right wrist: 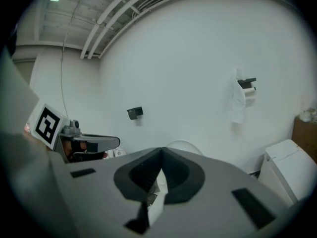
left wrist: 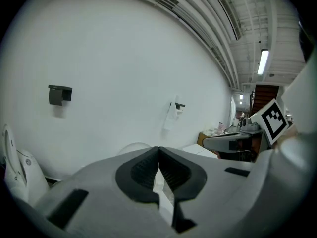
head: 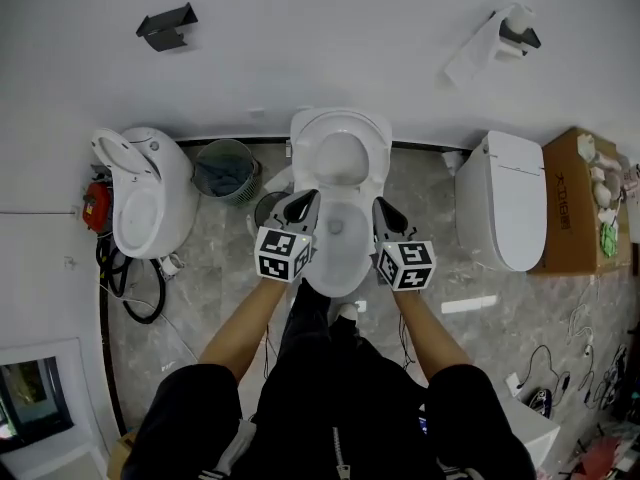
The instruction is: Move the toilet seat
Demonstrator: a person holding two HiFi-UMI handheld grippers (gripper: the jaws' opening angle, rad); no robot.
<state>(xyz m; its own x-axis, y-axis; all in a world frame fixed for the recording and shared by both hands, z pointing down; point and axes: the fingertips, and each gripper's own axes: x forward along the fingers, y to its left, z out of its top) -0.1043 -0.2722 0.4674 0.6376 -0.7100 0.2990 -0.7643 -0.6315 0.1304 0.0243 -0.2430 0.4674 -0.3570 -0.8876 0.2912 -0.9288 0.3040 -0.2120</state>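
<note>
The toilet seat (head: pixel 340 120) appears to be raised, standing at the back of the toilet bowl (head: pixel 335 258). From the steep head view I cannot separate seat from lid. It lies straight ahead of both grippers, with its long axis rising from the hinge.

The left hand-held gripper (head: pixel 306 200) hangs over the bowl's left rim and the right hand-held gripper (head: pixel 384 208) over its right rim. They are about equally near the seat, and neither touches it. Both have their jaws pressed together on nothing. The coming move likely calls for a forward reach to the seat's upper edge, above the back of the bowl.
</note>
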